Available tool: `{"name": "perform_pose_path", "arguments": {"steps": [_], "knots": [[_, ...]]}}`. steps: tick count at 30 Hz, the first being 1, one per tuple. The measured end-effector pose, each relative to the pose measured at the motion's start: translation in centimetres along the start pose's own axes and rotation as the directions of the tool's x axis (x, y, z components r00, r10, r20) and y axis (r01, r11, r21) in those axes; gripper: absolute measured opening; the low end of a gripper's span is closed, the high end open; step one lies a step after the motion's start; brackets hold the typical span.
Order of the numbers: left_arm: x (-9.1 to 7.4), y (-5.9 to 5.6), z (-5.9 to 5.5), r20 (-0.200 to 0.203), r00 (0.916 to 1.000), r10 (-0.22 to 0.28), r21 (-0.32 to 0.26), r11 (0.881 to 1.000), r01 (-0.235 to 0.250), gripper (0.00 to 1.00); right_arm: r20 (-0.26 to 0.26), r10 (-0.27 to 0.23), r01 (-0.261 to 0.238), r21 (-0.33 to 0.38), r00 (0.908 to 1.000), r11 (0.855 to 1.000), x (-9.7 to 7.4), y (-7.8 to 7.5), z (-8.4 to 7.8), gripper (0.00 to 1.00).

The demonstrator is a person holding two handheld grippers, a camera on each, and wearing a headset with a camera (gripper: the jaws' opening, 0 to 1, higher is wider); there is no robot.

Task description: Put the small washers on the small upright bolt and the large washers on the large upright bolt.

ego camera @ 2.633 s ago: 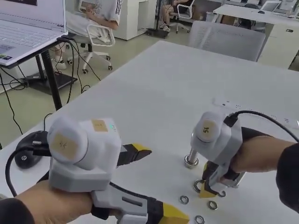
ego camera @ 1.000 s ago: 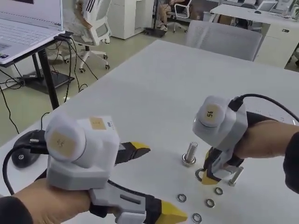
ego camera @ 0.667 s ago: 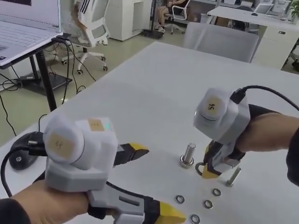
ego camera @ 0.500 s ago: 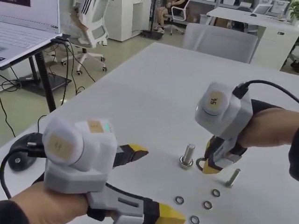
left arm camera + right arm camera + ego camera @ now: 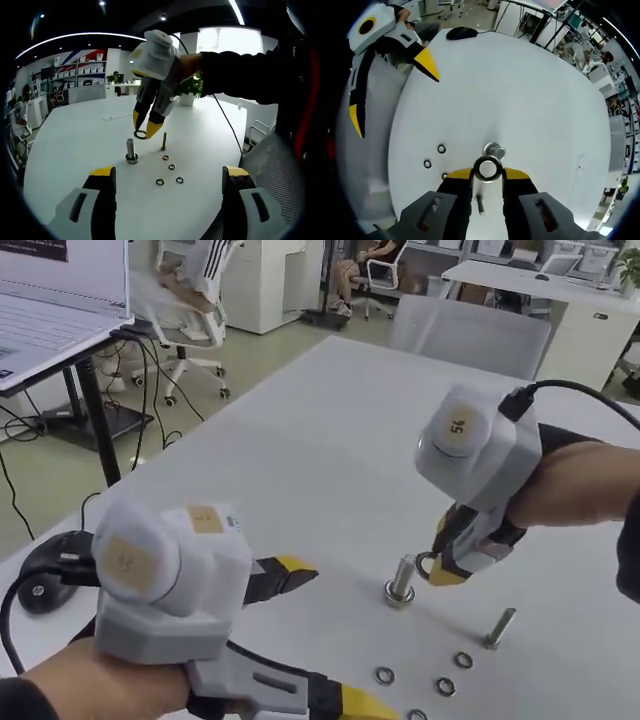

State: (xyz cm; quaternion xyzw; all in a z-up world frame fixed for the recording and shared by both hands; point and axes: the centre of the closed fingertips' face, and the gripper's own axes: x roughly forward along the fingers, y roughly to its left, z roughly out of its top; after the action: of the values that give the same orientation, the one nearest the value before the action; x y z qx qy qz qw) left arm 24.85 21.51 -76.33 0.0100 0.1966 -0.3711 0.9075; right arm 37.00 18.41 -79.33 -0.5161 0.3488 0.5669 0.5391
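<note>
The right hand-held gripper (image 5: pixel 142 131) pinches a large washer (image 5: pixel 140 134) just above the large bolt (image 5: pixel 131 151) on the counter (image 5: pixel 75 130), with a small bolt (image 5: pixel 163 141), perhaps upright, beside it and four small washers (image 5: pixel 172 166) nearer the left hand-held gripper (image 5: pixel 168 172), whose jaws are spread.

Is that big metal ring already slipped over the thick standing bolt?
No, the right hand-held gripper holds the large silver washer in the air, just clear of the thick upright bolt.

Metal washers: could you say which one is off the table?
The large silver washer gripped by the right gripper; the small washers lie on the white table.
</note>
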Motion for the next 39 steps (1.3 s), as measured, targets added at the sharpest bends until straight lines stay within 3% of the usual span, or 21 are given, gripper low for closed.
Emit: {"name": "perform_pose_path", "arguments": {"steps": [11,27,39], "knots": [[-0.2,0.4,-0.1,0.002,0.9999,0.014,-0.008,1.000,-0.014,0.87,-0.004,0.009,-0.009,-0.010,1.0000,1.000,0.9,-0.8,0.5,0.23],[-0.4,1.1,-0.4,-0.011,0.9985,0.054,-0.006,0.999,-0.054,0.87,-0.010,0.031,-0.031,-0.030,0.9995,0.999,1.8,-0.8,1.1,0.23],[-0.4,1.7,-1.0,-0.036,0.9958,0.084,-0.004,0.996,-0.084,0.87,-0.017,0.048,-0.049,-0.035,0.9987,0.998,2.6,-1.2,0.8,0.23]]}}
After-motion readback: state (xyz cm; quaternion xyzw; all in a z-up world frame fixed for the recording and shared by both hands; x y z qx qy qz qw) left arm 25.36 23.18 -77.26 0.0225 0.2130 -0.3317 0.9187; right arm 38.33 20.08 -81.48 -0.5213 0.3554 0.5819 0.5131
